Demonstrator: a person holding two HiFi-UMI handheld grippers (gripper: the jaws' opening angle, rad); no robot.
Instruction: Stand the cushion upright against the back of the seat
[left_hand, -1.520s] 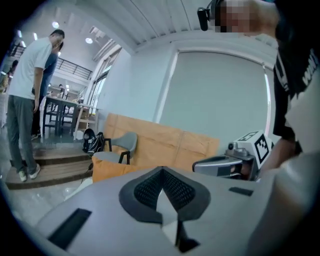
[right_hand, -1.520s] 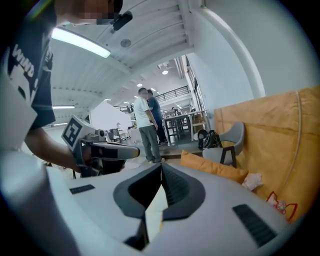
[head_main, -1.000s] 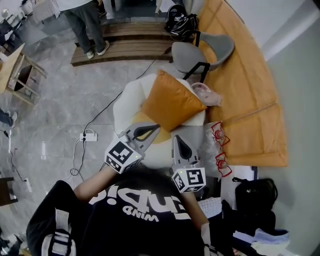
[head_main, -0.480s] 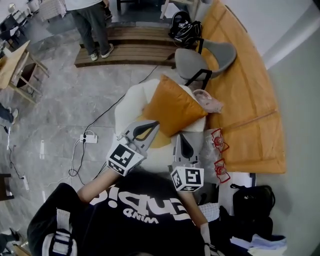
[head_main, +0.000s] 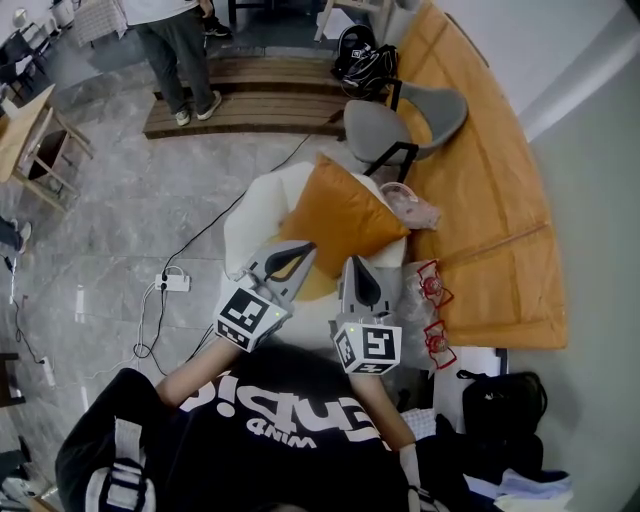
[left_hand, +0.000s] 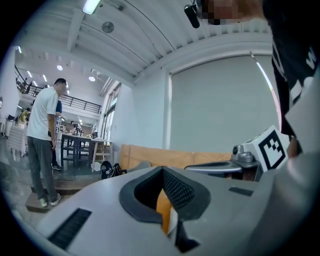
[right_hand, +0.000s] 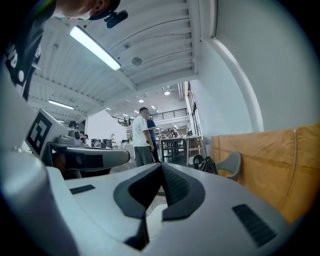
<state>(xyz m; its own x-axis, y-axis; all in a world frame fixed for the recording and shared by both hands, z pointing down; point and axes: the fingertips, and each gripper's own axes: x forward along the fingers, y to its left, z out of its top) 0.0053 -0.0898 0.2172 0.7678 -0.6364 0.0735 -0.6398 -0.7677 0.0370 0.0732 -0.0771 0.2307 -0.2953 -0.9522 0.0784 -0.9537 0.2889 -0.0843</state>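
The left gripper (head_main: 300, 249) is clenched, its jaws pressed together with nothing caught between them; in the left gripper view only a sliver of the orange cushion (left_hand: 163, 211) shows through the notch behind the closed tips. The right gripper (head_main: 352, 264) is clenched too; its own view shows the jaws (right_hand: 161, 168) meeting, with pale seat fabric below them and no object held. Both grippers point level, side by side, the right one just to the right of the left.

The cushion (head_main: 340, 214) stands propped just ahead of both sets of tips, its near corner lying between them; whether either tip touches it cannot be told. It rests on the cream seat (head_main: 252, 208) and leans toward the side of the seat farthest from the grippers. Just right of the cushion lies a pink item (head_main: 415, 209); beyond it, farther ahead of the grippers, stands a grey chair (head_main: 400, 113). A white power strip (head_main: 172, 283) lies on the floor to the left of the left gripper; a person (head_main: 172, 45) stands well ahead and to the left.
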